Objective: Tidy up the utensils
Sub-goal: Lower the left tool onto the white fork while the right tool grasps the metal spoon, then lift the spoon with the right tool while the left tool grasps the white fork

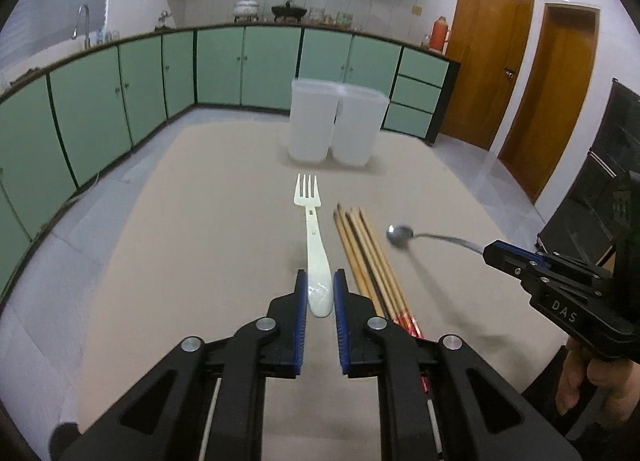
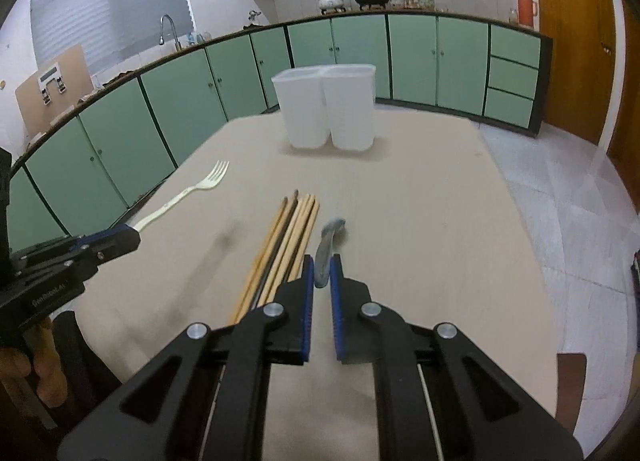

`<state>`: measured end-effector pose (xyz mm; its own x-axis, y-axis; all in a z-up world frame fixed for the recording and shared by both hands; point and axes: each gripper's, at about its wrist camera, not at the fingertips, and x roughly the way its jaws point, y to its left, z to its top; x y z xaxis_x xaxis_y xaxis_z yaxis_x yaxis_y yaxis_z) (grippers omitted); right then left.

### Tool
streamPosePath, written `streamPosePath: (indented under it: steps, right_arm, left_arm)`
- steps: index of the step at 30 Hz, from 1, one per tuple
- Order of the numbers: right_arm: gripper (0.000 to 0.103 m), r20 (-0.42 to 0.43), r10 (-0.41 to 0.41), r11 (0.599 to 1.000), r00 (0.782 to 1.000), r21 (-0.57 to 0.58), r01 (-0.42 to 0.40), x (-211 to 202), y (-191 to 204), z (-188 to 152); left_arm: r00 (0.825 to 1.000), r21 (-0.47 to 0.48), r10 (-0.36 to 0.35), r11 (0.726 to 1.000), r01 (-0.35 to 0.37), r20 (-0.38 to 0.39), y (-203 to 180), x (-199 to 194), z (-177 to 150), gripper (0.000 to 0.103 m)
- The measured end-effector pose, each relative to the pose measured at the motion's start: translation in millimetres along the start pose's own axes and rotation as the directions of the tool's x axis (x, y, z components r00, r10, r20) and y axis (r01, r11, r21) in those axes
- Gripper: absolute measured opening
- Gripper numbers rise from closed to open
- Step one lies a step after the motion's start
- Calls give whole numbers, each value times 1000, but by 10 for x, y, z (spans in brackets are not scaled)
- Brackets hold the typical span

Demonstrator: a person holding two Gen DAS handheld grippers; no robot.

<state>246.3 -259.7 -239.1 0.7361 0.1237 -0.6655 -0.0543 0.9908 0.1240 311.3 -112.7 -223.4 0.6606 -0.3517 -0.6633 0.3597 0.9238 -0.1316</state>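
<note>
My left gripper (image 1: 320,281) is clamped on the handle end of a cream plastic fork (image 1: 311,229), its blue pads (image 1: 301,293) pressing both sides of the handle. The fork sticks straight out ahead of the jaws, tines pointing toward the far end of the surface (image 1: 200,201), and a faint shadow lies on the surface just beside its handle.

My right gripper (image 2: 321,269) is closed on the handle of a metal spoon (image 2: 328,241). In the right wrist view the spoon is blurred, rising ahead from between the pads; in the left wrist view its bowl hangs above the surface, with the curved handle running back into the black jaws. I can see part of the hand (image 1: 580,377) that holds that gripper at the lower right edge.

Between the two grippers a bundle of wooden chopsticks (image 1: 368,253) lies flat on the surface, tips pointing away from me, the near ends carrying red patterning. The bundle sits just right of the fork and left of the spoon.

Farther out, near the back of the beige surface, stands a white translucent two-compartment utensil holder (image 2: 326,109), upright, well apart from the chopsticks. Behind it runs a row of green kitchen cabinets (image 1: 248,65).
</note>
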Motion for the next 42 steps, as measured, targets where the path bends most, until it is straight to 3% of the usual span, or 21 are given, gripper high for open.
streamPosePath:
  steps: [12, 18, 25, 31, 36, 42]
  right_arm:
    - [6, 36, -14, 998, 999, -58, 16, -90, 3, 410]
    - [0, 30, -1, 998, 1000, -58, 3, -49, -38, 595]
    - [0, 39, -2, 998, 999, -68, 5, -85, -53, 728]
    - [0, 61, 20, 999, 998, -52, -17, -127, -90, 780]
    - [0, 88, 62, 997, 994, -57, -57, -156, -67, 1067]
    - [0, 151, 79, 995, 985, -78, -68, -186, -55, 1575]
  left_arm:
    - [1000, 12, -14, 1000, 14, 6, 84, -49, 180, 13]
    - [1000, 32, -31, 999, 31, 4, 56, -87, 262, 13]
    - [993, 35, -65, 997, 69, -96, 122, -84, 464, 13]
    - [989, -1, -103, 995, 103, -108, 231, -169, 633, 13]
    - [973, -44, -180, 983, 176, -143, 307, -69, 979, 12]
    - [984, -11, -146, 989, 145, -101, 395, -22, 1475, 5]
